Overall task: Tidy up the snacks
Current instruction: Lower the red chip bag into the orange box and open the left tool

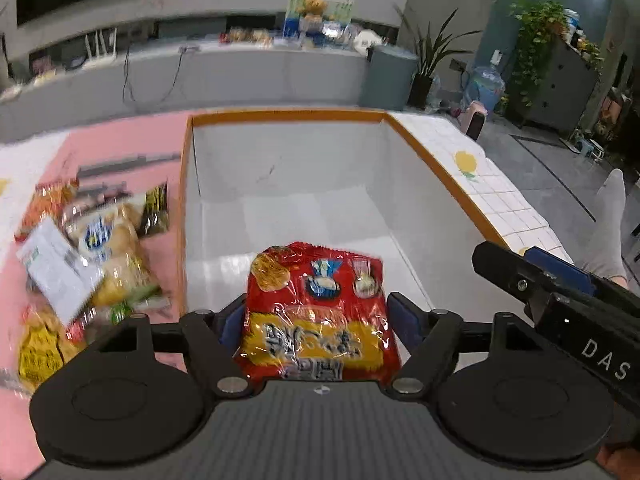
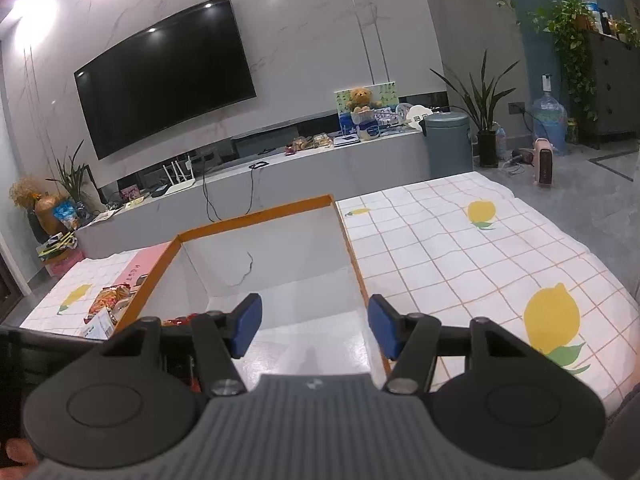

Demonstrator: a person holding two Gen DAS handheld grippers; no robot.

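A red and yellow noodle packet (image 1: 320, 340) lies between the blue pads of my left gripper (image 1: 318, 308), low inside a white box with an orange rim (image 1: 288, 115). Both pads stand just off the packet's edges, so the jaws are open. A pile of loose snack bags (image 1: 96, 248) lies left of the box on a pink sheet. My right gripper (image 2: 316, 330) hovers open over the box's near right corner with nothing between its fingers. In the right wrist view the orange box rim (image 2: 256, 216) crosses the middle. The right gripper (image 1: 532, 268) also shows at the right edge of the left wrist view.
The box stands on a white checked cloth with lemon prints (image 2: 480, 248). A pink sheet (image 1: 132, 140) lies under the snack pile. A person's socked foot (image 1: 608, 232) is at the far right. Beyond the table are a low TV bench (image 2: 280, 168) and potted plants.
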